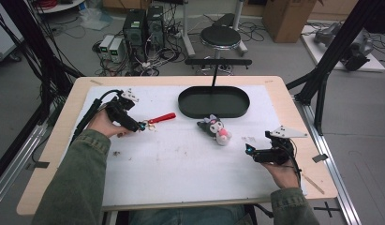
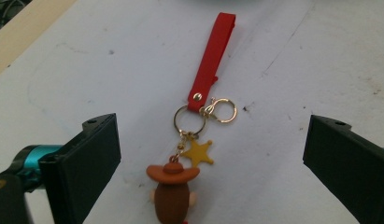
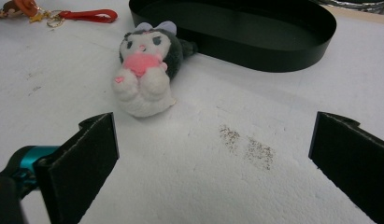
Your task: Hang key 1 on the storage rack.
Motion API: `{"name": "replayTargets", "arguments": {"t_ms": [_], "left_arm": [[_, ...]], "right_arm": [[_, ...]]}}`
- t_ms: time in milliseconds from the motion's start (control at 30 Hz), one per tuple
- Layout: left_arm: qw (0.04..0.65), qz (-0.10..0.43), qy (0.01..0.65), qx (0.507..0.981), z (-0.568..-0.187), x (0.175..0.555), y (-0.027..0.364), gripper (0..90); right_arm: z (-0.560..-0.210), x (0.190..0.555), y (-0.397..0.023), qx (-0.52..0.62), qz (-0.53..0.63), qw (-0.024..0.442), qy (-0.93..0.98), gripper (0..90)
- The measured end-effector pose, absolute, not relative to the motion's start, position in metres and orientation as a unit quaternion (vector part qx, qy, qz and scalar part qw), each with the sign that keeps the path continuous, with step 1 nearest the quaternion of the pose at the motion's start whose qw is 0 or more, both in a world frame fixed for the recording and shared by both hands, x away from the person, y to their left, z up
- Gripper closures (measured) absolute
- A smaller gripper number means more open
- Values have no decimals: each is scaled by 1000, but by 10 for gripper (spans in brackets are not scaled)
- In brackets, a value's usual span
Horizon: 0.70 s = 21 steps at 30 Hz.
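Between my left claw's (image 2: 213, 154) wide-parted jaws sits the cowboy figure (image 2: 173, 193) of a keychain (image 2: 199, 121), the item nearest that claw's camera; nothing is gripped yet. Ahead of the figure come a yellow star (image 2: 197, 153), a gold ring (image 2: 189, 120) with a small clasp (image 2: 222, 111), and then a red strap (image 2: 210, 58) running straight away from the claw. I read the keychain's long axis as lying along the claw's line of sight, figure end nearest, strap end pointing away and slightly to the right in the left gripper view. In the high view the left claw (image 1: 142, 125) rests low over the white mat (image 1: 181, 159) with the strap (image 1: 162, 117) reaching out beyond its tips toward the black oval tray (image 1: 183, 105). I judge the step in hand to be the approach to pick up the keychain; the next move calls for lowering the jaws to either side of the figure or ring and closing across the axis, since the chain is narrow and lies flat. My right claw (image 1: 248, 150) is likewise spread open and empty, and a plush toy (image 3: 145, 65) lies ahead and left of its jaws, just short of the tray (image 3: 292, 51).
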<state>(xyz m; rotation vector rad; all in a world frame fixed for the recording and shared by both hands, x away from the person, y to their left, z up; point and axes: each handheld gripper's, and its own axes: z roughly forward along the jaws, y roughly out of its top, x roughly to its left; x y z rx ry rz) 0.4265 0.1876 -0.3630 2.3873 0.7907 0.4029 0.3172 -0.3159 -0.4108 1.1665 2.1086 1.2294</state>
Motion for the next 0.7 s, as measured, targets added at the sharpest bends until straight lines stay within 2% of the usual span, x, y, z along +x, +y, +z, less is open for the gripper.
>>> {"name": "replayTargets", "arguments": {"t_ms": [367,500,700], "left_arm": [[266,124,275,915,-382,455,153,46],[283,109,290,908,-392,475,147,52],[256,97,295,915,-411,495,137,79]], "right_arm": [[-411,316,-318,422,442,218,761,5],[-412,316,-317,419,440,216,764,5],[-413,317,-317,419,439,211,766,5]]}}
